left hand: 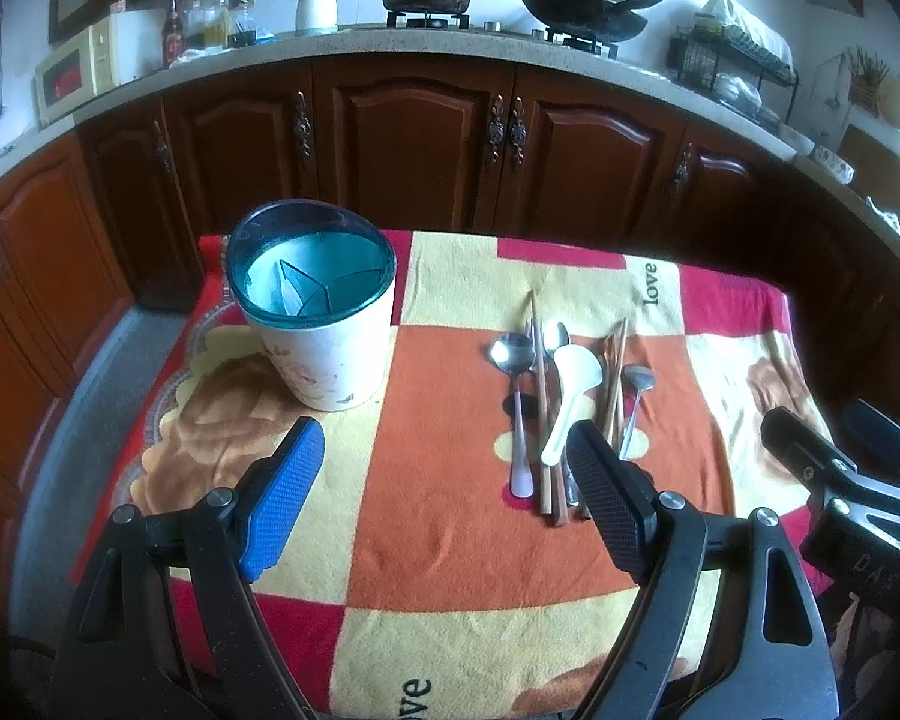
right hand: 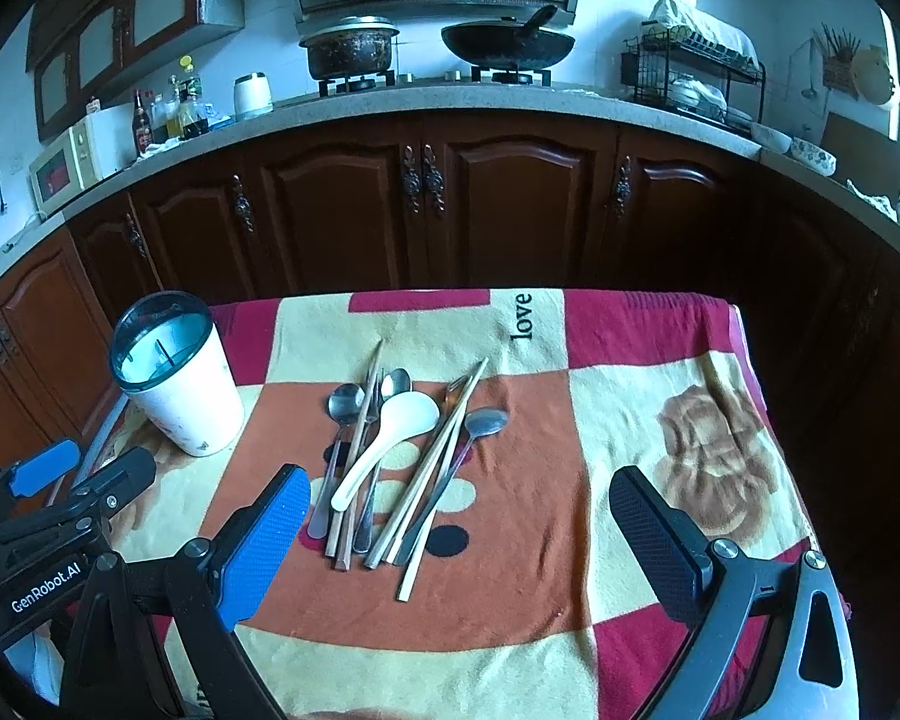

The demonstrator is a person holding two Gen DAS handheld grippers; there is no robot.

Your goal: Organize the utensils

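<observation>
Tools first: the left tool (left hand: 444,492) and right tool (right hand: 453,516) both hang spread wide and empty above the table (right hand: 660,396). Utensils (right hand: 390,456) lie heaped mid-cloth, the divided holder (right hand: 177,372) far left. Best to pinch one topmost handle, probably the white spoon (right hand: 384,444), without dragging its neighbours.

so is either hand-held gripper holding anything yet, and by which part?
Nothing held. Left hand-held gripper and right hand-held gripper are both open above the cloth; the utensil pile lies untouched.
</observation>
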